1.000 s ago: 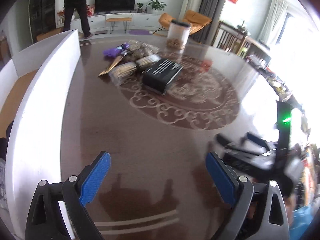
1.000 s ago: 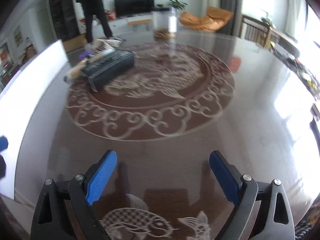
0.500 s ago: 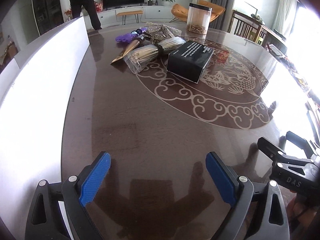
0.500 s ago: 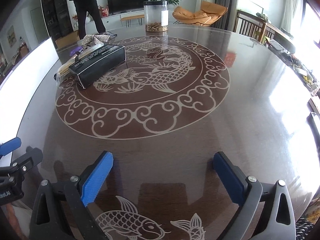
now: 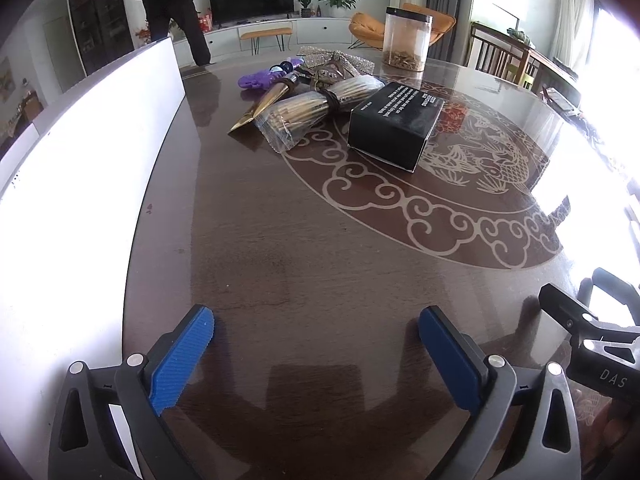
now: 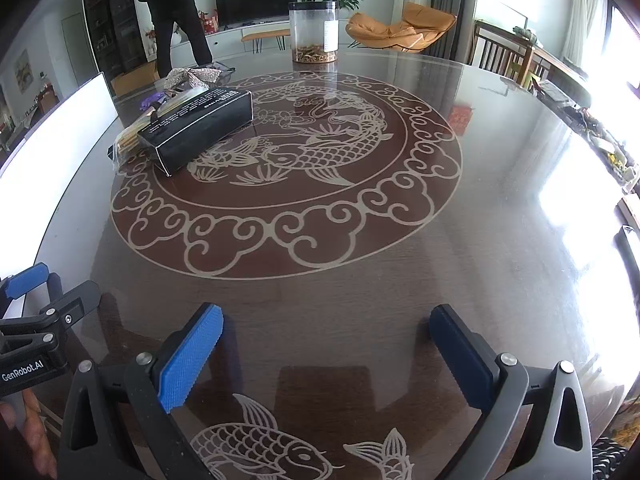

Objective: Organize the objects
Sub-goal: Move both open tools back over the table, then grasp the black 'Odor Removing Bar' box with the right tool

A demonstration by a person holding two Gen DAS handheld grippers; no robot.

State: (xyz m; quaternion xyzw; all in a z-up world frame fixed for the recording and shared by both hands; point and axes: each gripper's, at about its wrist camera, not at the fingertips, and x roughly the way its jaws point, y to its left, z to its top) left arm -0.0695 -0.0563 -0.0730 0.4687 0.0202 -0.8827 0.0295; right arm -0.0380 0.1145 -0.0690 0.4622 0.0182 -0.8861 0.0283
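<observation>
both tools now sit steady and low over the near edge of the surface [image 6: 500, 240], where a second ago they were swinging and blurred; the left tool [image 5: 316, 340] and the right tool [image 6: 326, 340] are each spread wide and carry nothing. the things to organize lie well ahead in a loose pile: the black box [image 5: 394, 124], the bagged bundle of sticks [image 5: 308, 110] touching its far-left side, a gold cone [image 5: 264, 106], a purple item [image 5: 256, 79] and glittery fabric [image 5: 336, 60] behind, with the clear jar [image 5: 406, 38] apart at the back. nothing is sorted yet; the approach seems just beginning.
</observation>
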